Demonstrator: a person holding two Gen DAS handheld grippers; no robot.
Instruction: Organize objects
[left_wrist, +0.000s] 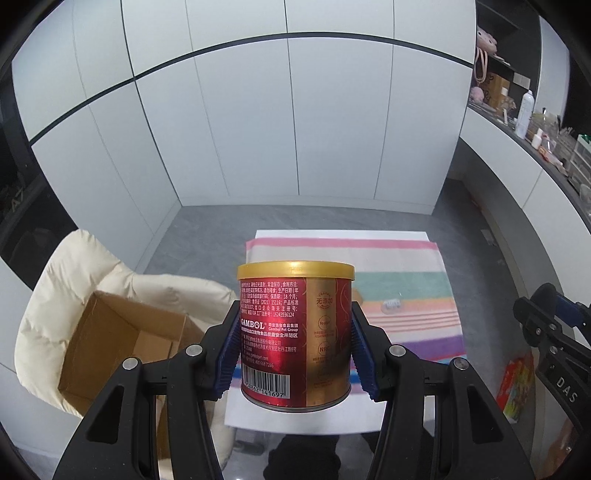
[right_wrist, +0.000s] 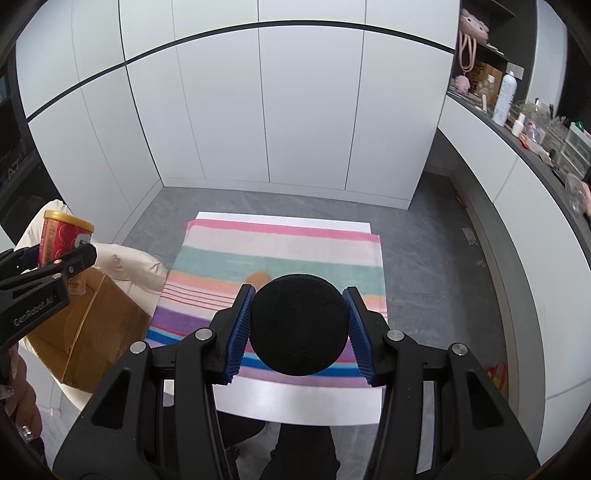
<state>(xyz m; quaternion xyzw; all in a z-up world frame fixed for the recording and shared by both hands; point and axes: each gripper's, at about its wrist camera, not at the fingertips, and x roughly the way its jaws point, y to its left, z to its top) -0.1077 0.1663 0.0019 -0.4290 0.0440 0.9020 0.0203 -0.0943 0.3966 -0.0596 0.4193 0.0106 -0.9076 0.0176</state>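
My left gripper (left_wrist: 295, 345) is shut on a red pet-food can (left_wrist: 295, 332) with a gold lid, held upright in the air above the near left of the table. The can also shows in the right wrist view (right_wrist: 62, 242), over the open cardboard box (right_wrist: 92, 332). My right gripper (right_wrist: 299, 328) is shut on a round black foam disc (right_wrist: 299, 325), held above the striped towel (right_wrist: 280, 254). A small white object (left_wrist: 392, 304) and an orange object (right_wrist: 258, 277) lie on the towel.
The towel lies on a white table (right_wrist: 295, 402). The open cardboard box (left_wrist: 122, 339) sits on a cream padded chair (left_wrist: 66, 280) left of the table. White cabinets stand behind. A cluttered counter (left_wrist: 535, 140) runs along the right. A colourful package (left_wrist: 515, 387) lies on the floor at right.
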